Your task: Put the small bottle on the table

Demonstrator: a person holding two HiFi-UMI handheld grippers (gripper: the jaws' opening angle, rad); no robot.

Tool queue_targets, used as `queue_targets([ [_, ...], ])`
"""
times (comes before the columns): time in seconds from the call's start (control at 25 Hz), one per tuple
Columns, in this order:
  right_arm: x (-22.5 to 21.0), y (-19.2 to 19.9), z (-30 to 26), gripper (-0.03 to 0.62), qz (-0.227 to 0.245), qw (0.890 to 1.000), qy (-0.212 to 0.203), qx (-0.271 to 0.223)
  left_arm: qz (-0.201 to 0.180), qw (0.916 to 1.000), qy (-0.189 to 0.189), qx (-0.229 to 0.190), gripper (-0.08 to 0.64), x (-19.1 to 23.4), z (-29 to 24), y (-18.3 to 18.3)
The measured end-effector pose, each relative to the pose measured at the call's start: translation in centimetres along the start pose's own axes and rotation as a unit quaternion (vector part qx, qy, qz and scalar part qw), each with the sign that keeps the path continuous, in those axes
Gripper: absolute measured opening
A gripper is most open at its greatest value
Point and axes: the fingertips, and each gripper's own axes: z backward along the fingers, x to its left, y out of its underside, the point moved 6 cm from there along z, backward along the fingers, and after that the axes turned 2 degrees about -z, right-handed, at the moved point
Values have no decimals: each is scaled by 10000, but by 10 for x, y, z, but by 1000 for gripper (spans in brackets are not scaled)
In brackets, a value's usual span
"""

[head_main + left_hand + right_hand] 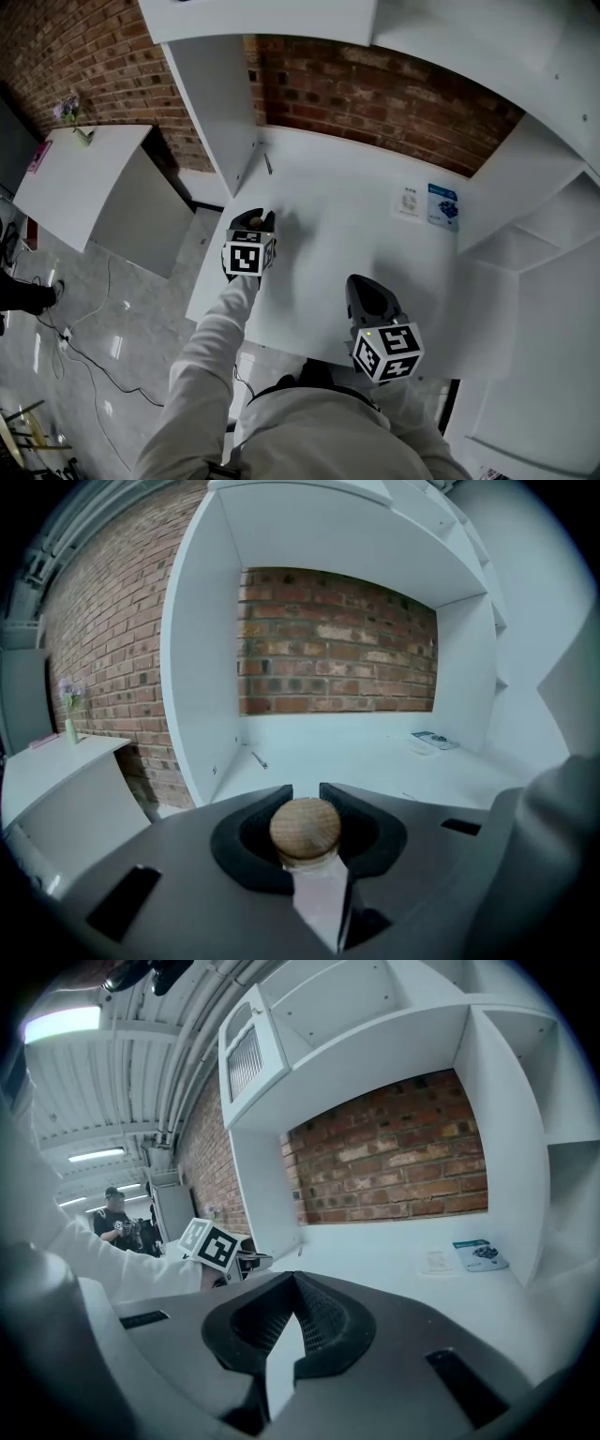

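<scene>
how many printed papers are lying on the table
2: a white sheet and a blue booklet just right of it, both at the back right of the table.

The bottle (306, 832) is small – clear glass body, round wooden stopper on top. It stands upright, clamped between the jaws of the left hand-held gripper (305, 791), at the left edge of the white desk (366, 253) – its base is hidden.

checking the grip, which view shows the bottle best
Left gripper view: the bottle, cork on top, is clamped in the left tongs. Head view shows only its cork; right gripper view shows none of it.
</scene>
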Motion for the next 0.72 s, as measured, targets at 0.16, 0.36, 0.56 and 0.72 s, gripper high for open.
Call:
queue_targets([
  [0.16, -7, -2, -5, 28, -10, 10000, 48, 18, -132, 9997, -170, 120, 103, 9, -15, -1],
  [0.36, -11, -2, -10, 28, -47, 9999, 92, 53, -335, 9989, -156, 275, 103, 8, -28, -4],
  [0.56, -14, -2, -16, 28, -52, 9999, 101, 76, -314, 9988, -2, 388, 103, 3, -54, 6],
  [0.72, -14, -2, -18, 28, 72, 9998, 149, 88, -438, 9981, 18, 440, 103, 3, -63, 4],
])
